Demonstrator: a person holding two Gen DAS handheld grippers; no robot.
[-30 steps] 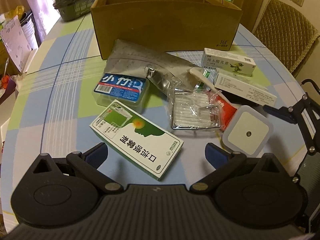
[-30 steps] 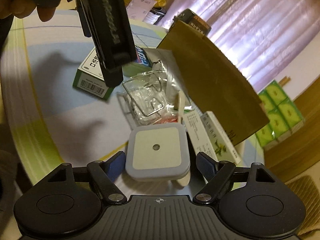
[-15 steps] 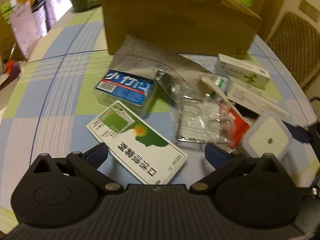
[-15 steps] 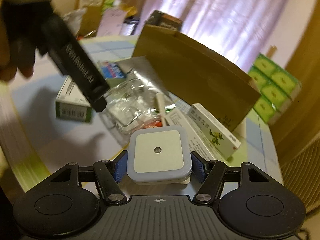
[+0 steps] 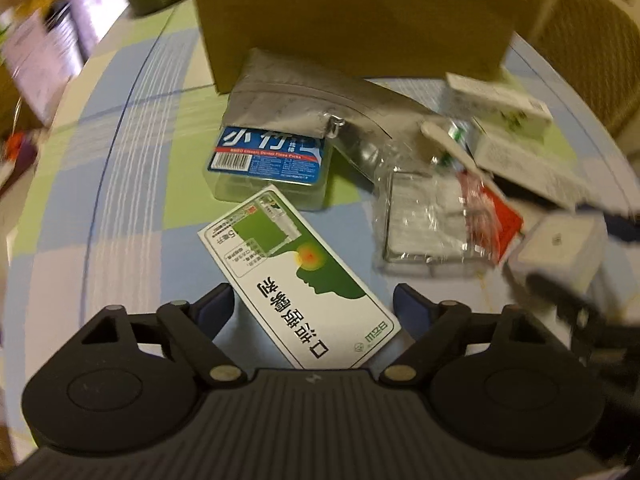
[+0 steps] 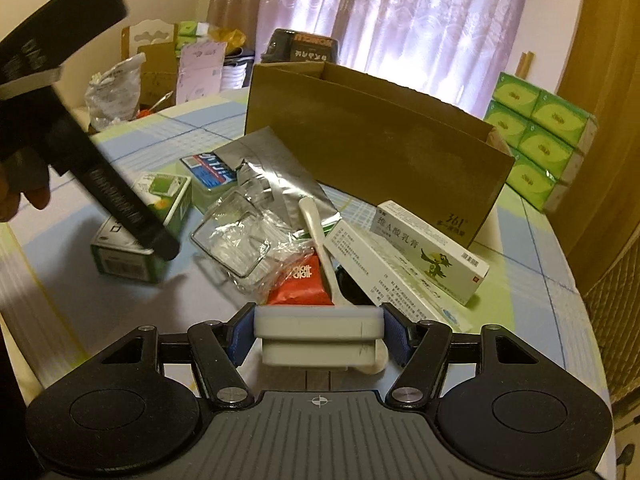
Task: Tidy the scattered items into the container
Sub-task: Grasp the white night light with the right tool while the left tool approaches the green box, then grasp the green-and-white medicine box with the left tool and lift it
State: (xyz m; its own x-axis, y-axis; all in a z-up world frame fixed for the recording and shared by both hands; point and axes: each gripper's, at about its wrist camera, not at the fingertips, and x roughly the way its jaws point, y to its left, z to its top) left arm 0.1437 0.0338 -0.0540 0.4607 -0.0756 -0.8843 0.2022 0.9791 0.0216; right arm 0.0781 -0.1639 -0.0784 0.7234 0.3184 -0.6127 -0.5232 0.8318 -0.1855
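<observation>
right gripper (image 6: 318, 330): both blue pads pressed against the sides of the white night light (image 6: 318, 322), which is clamped between them, seen edge-on.
left gripper (image 5: 312, 308): fingers spread wide with nothing between the pads; the near corner of the green and white medicine box (image 5: 298, 276) lies on the table in the gap between them.
night light in the left view: blurred, at the right edge (image 5: 558, 246), beside the red sachet (image 5: 498, 216).
just beyond the right fingers: red sachet (image 6: 300, 282), a white plastic spoon (image 6: 320, 246) and a crinkled clear wrapper (image 6: 244, 240), all touching or overlapping.
right of that: 2 long white cartons, the ointment box with a green cartoon figure (image 6: 430, 250) resting beside the flatter one (image 6: 384, 276).
further out: a silver foil pouch (image 6: 276, 168) lying partly over the blue floss pick case (image 5: 268, 162), its far edge against the cardboard box.
container: open brown cardboard box (image 6: 372, 152), upright at the far side of the checked tablecloth (image 5: 120, 184); its inside cannot be seen.
scattered items: all on the table outside the box.
background: green tissue packs (image 6: 540, 136) stacked to the right of the box.
</observation>
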